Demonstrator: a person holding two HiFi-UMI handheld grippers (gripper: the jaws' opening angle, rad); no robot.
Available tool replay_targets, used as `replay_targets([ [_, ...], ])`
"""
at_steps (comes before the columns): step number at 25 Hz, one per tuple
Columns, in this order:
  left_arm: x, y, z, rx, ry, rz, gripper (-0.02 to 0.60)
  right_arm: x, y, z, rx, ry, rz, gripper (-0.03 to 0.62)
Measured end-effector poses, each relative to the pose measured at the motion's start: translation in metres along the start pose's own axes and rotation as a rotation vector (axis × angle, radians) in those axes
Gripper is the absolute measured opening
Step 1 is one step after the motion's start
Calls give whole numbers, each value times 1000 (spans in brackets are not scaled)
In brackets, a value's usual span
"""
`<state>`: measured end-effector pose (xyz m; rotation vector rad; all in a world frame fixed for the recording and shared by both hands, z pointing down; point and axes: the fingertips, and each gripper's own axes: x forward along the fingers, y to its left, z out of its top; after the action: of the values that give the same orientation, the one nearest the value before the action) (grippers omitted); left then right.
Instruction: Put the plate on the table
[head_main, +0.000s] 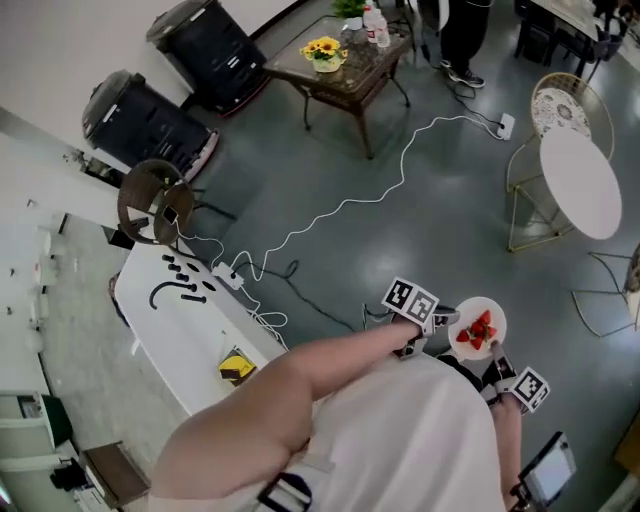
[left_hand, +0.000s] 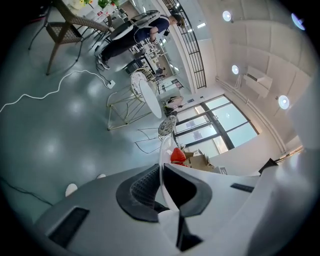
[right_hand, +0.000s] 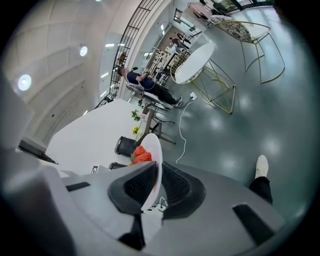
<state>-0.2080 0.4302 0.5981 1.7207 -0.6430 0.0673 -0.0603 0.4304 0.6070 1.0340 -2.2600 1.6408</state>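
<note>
A small white plate (head_main: 495, 318) with red strawberries (head_main: 478, 330) is carried in the air in front of the person, held from both sides. My left gripper (head_main: 440, 322) is shut on the plate's left rim; my right gripper (head_main: 493, 366) is shut on its near right rim. In the left gripper view the plate's edge (left_hand: 161, 160) runs between the jaws with a strawberry (left_hand: 177, 155) beyond. In the right gripper view the plate (right_hand: 153, 165) sits edge-on between the jaws, strawberries (right_hand: 142, 155) on its left face. A round white table (head_main: 580, 182) stands ahead to the right.
A gold wire chair (head_main: 556, 99) stands behind the round table. A dark glass table (head_main: 340, 62) with sunflowers is farther off, and a person stands near it. A white cable (head_main: 370, 195) snakes over the grey floor. At left is a long white counter (head_main: 195, 335) with black tools.
</note>
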Motion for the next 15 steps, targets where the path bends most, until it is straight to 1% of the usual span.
replay_targets([
  [2, -12, 7, 5, -15, -33, 18, 17, 23, 25, 0, 38, 14, 139, 23],
  [3, -16, 12, 6, -24, -49, 27, 17, 31, 28, 0, 34, 30, 147, 23],
  [5, -24, 21, 8, -45, -79, 47, 17, 39, 12, 1, -20, 78, 45, 23],
  [6, -26, 24, 10, -54, -93, 56, 17, 42, 6, 3, -36, 97, 13, 23],
  [7, -28, 26, 13, -61, -106, 63, 17, 46, 5, 6, -46, 108, 10, 23],
  [9, -26, 26, 20, -65, -124, 73, 17, 52, 5, 15, -60, 117, 35, 23],
  [12, -19, 23, 33, -55, -137, 87, 17, 58, 1, 30, -66, 125, 55, 23],
  [15, -4, 19, 42, -54, -145, 92, 17, 55, -11, 44, -55, 130, 47, 23],
])
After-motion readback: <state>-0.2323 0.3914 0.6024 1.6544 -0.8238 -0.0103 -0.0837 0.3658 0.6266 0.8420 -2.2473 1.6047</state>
